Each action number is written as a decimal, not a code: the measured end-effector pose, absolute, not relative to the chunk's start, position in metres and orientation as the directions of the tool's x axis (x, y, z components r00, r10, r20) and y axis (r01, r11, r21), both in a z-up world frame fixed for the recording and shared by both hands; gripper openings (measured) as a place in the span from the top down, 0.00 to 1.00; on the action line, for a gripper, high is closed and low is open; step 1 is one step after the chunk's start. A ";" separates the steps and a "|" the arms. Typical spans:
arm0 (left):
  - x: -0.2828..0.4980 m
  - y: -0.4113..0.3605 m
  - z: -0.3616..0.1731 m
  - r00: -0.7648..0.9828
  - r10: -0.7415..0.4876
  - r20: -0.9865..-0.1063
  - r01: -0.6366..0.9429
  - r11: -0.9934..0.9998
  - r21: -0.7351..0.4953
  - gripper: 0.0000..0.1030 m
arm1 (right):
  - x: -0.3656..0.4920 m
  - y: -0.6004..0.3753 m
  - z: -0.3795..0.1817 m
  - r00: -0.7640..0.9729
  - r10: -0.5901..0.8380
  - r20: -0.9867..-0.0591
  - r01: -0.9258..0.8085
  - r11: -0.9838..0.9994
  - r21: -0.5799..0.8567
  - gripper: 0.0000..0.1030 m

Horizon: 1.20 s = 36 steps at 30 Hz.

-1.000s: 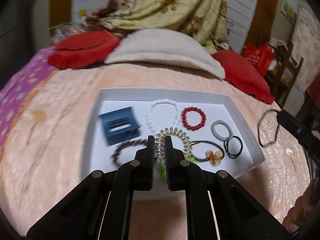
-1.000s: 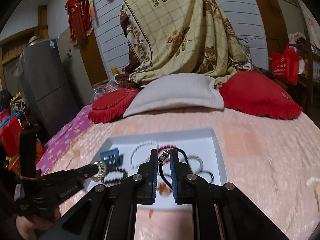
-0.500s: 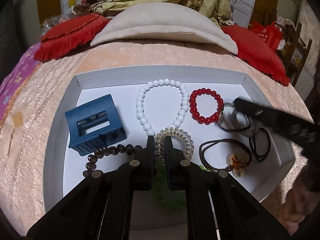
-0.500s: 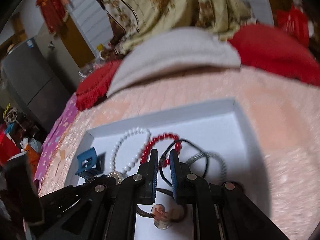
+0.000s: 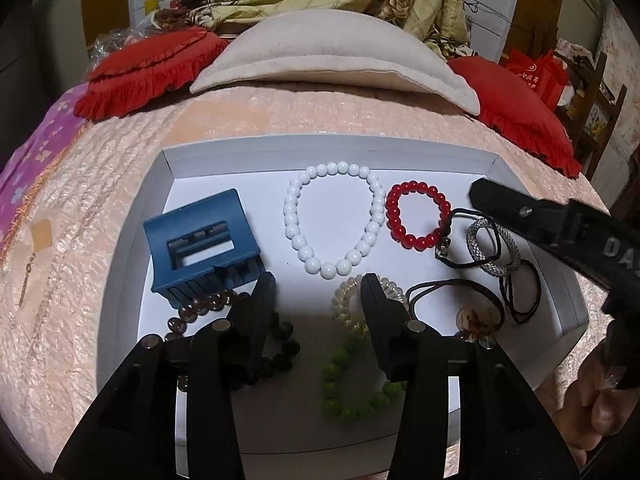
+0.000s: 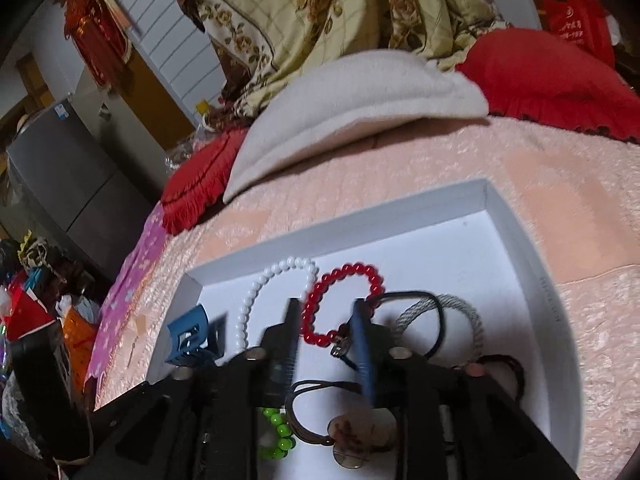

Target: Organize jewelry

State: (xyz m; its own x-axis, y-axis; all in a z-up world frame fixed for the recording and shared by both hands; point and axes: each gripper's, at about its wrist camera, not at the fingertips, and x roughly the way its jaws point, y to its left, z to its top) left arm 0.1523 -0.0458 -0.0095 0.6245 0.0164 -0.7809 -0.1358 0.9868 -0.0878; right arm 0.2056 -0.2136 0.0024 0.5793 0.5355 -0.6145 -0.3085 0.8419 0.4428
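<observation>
A shallow white cardboard tray [image 5: 168, 184] lies on a peach quilted bedspread [image 5: 120, 152]. The left gripper [image 5: 318, 290] hangs over its near part, jaws opening, with the clear spiral coil hair tie [image 5: 350, 304] lying just inside the right finger. Farther in sit a blue plastic claw clip [image 5: 200, 240], a white bead bracelet [image 5: 334, 220] and a red bead bracelet [image 5: 416, 216]. The right gripper [image 5: 478, 196] reaches in over black elastic hair bands [image 5: 520, 292].

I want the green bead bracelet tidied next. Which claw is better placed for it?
Probably left. The left claw, opening with nothing gripped, hangs just above the green bracelet. The right claw sits by the red bracelet, farther off.
</observation>
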 end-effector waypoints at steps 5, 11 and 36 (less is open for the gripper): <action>0.149 -0.043 -0.003 0.638 -0.011 -0.770 -0.121 0.986 -0.115 0.57 | 0.196 -0.223 0.011 0.594 0.523 -0.611 -0.320 0.851 0.416 0.66; 0.124 -0.028 0.022 0.682 0.056 -0.729 -0.143 0.988 -0.057 0.47 | 0.172 -0.237 0.021 0.594 0.493 -0.636 -0.342 0.870 0.355 0.66; 0.054 0.001 0.004 0.645 0.095 -0.759 -0.224 0.972 -0.069 0.42 | 0.121 -0.289 0.015 0.607 0.417 -0.676 -0.296 0.909 0.295 0.56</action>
State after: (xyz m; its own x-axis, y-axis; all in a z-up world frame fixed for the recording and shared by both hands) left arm 0.0542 0.0012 0.0044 0.6448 0.0946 -0.7585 -0.2240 0.9721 -0.0692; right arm 0.1205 -0.2887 0.0150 0.6073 0.4170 -0.6762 -0.2956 0.9087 0.2949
